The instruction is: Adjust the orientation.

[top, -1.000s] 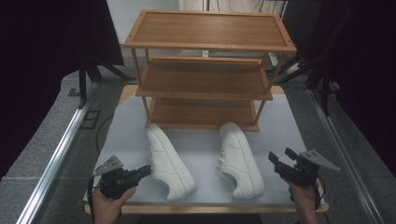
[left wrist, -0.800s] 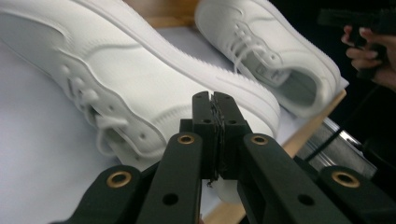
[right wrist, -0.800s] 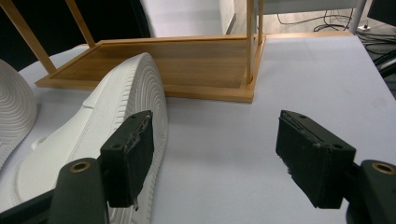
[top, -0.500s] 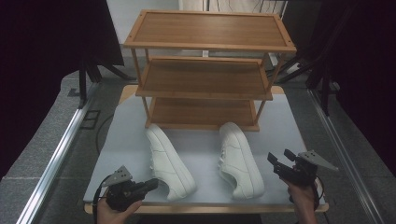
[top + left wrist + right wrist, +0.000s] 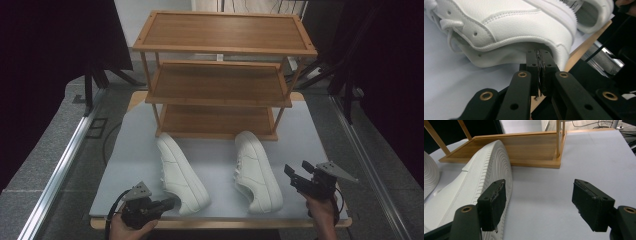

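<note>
Left shoe (image 5: 181, 171) heel just ahead of clenched left tool (image 5: 169, 204), long axis toward rack (image 5: 220, 95); right tool (image 5: 299, 174) released.

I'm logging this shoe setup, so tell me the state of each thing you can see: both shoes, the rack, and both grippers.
Left shoe: lying on its side on the mat, laced, heel toward the table's near edge.
Right shoe: lying on its side, sole facing right.
Shoe rack: upright, all three shelves bare.
Left gripper: jaws shut, nothing between them, tips at the left shoe's heel.
Right gripper: jaws open, empty, beside the right shoe's sole.
</note>
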Tool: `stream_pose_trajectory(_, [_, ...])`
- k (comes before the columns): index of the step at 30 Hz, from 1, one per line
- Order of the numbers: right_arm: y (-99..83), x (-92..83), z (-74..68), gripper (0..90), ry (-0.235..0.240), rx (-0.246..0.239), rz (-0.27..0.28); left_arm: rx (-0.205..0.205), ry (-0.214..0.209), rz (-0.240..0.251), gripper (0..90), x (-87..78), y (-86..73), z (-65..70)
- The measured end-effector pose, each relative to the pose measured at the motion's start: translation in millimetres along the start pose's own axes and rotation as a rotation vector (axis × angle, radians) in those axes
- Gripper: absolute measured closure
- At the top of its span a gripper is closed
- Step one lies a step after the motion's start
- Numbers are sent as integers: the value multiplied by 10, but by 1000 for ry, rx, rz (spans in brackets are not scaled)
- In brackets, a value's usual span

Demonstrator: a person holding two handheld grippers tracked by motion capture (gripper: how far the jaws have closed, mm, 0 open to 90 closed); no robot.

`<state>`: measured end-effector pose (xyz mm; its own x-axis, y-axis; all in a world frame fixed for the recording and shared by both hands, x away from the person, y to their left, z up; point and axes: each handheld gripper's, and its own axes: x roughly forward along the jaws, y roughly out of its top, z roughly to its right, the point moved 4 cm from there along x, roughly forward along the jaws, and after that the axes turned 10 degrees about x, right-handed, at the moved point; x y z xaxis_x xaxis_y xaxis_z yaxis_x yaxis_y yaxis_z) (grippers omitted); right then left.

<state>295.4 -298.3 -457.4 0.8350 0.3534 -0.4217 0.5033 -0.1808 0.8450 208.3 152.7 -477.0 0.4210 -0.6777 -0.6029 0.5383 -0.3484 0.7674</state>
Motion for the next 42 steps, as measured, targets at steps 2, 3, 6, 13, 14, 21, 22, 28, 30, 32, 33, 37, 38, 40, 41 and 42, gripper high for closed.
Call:
stream_pose_trajectory(2, [2, -3, 0, 271, 1, 1, 1, 2, 6, 0, 870, 25, 1, -5])
stream_pose_trajectory(3, [3, -4, 0, 271, 1, 1, 1, -2, 12, 7, 868, 58, 12, -2])
stream_pose_trajectory(6, [4, -5, 1, 271, 1, 2, 2, 5, 18, 18, 868, 95, 50, 21])
stream_pose_trajectory(13, [-2, -2, -18, 271, 1, 2, -2, 23, 18, 24, 870, 132, 141, 43])
stream_pose_trajectory(14, [-2, -2, -20, 271, 1, 2, -2, 25, 15, 26, 870, 141, 160, 48])
stream_pose_trajectory(21, [-1, -4, -22, 271, -1, 6, -1, 47, 1, 48, 870, 214, 312, 79])
stream_pose_trajectory(22, [-1, -4, -22, 271, -1, 6, -1, 47, 1, 48, 869, 214, 312, 79])
stream_pose_trajectory(28, [-9, -10, -4, 272, -9, 16, 0, 73, -25, 81, 847, 376, 558, 77])
stream_pose_trajectory(30, [-10, -12, 2, 272, -11, 17, -1, 71, -24, 78, 839, 472, 615, 38])
stream_pose_trajectory(32, [-16, -9, 3, 272, -13, 16, -2, 61, -33, 72, 839, 592, 671, -20])
stream_pose_trajectory(33, [-19, -8, 1, 272, -14, 16, -3, 57, -35, 66, 839, 631, 683, -39])
stream_pose_trajectory(37, [-36, -2, -3, 272, -17, 14, -7, 45, -46, 51, 836, 777, 704, -81])
stream_pose_trajectory(38, [-43, 1, 2, 271, -19, 11, -11, 45, -46, 51, 835, 777, 704, -81])
stream_pose_trajectory(40, [-49, 4, 8, 271, -22, 12, -12, 44, -47, 56, 835, 784, 704, -73])
stream_pose_trajectory(41, [-57, 6, 21, 271, -26, 16, -13, 48, -43, 69, 836, 756, 717, -57])
stream_pose_trajectory(42, [-57, 6, 21, 271, -26, 16, -13, 48, -43, 69, 837, 756, 717, -57])
